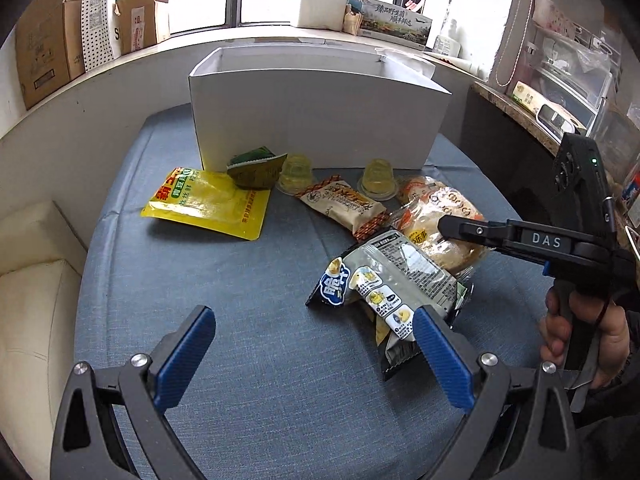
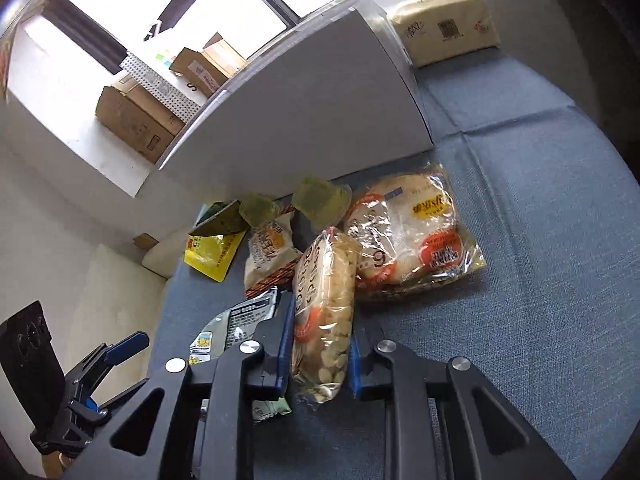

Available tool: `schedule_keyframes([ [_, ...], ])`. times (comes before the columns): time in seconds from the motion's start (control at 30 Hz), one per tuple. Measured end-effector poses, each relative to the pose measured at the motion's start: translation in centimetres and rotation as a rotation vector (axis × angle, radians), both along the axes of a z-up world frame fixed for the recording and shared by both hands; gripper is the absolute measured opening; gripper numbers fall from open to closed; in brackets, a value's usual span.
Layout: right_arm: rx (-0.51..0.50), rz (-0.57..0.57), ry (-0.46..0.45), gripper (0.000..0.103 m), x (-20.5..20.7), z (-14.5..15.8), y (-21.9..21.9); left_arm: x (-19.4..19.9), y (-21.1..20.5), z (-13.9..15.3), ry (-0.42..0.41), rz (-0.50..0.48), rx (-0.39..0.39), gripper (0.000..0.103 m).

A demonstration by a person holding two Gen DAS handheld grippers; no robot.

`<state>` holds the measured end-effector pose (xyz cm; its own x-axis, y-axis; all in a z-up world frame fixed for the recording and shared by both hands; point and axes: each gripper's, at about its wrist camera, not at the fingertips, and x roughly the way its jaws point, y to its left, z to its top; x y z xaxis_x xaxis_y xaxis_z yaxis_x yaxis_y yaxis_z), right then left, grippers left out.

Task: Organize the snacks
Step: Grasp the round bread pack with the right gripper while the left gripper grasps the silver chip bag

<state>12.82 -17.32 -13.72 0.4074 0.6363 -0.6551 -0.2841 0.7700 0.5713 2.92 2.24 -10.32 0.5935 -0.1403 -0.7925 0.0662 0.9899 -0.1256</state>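
Snack packs lie on the blue cloth in front of a white box (image 1: pixel 316 120). My right gripper (image 2: pixel 320 344) is shut on a clear pack of round crackers (image 2: pixel 324 304), held on edge; it also shows in the left wrist view (image 1: pixel 444 226) over that pack (image 1: pixel 448 236). A second round cake pack (image 2: pixel 412 232) lies flat behind it. My left gripper (image 1: pixel 312 344) is open and empty, low over the cloth, its right finger beside a black-and-silver chip bag (image 1: pixel 392 288). A yellow pouch (image 1: pixel 208 204), a green packet (image 1: pixel 256 168), two jelly cups (image 1: pixel 296 176) and an orange-trimmed bar (image 1: pixel 344 204) lie near the box.
A tissue pack (image 2: pixel 444 28) lies behind the box's right end. Cardboard boxes (image 1: pixel 44 52) stand on the window ledge. A cream cushion (image 1: pixel 32 300) lies left of the table. A stone counter with clutter (image 1: pixel 560 92) is on the right.
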Motion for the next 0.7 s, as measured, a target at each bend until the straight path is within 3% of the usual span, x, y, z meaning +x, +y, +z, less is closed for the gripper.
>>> schedule_keyframes([
  [0.27, -0.111, -0.091, -0.174, 0.017, -2.4, 4.5, -3.4, 1.1, -2.2, -0.2, 0.029, -0.075, -0.027, 0.101],
  [0.57, -0.094, -0.130, -0.173, 0.017, -3.3, 5.2, -6.3, 5.1, -7.1, -2.3, 0.073, -0.227, 0.088, 0.101],
  [0.7, -0.088, -0.119, -0.157, 0.017, -3.3, 4.6, -6.0, 6.6, -6.7, -3.3, 0.091, -0.244, 0.018, 0.103],
])
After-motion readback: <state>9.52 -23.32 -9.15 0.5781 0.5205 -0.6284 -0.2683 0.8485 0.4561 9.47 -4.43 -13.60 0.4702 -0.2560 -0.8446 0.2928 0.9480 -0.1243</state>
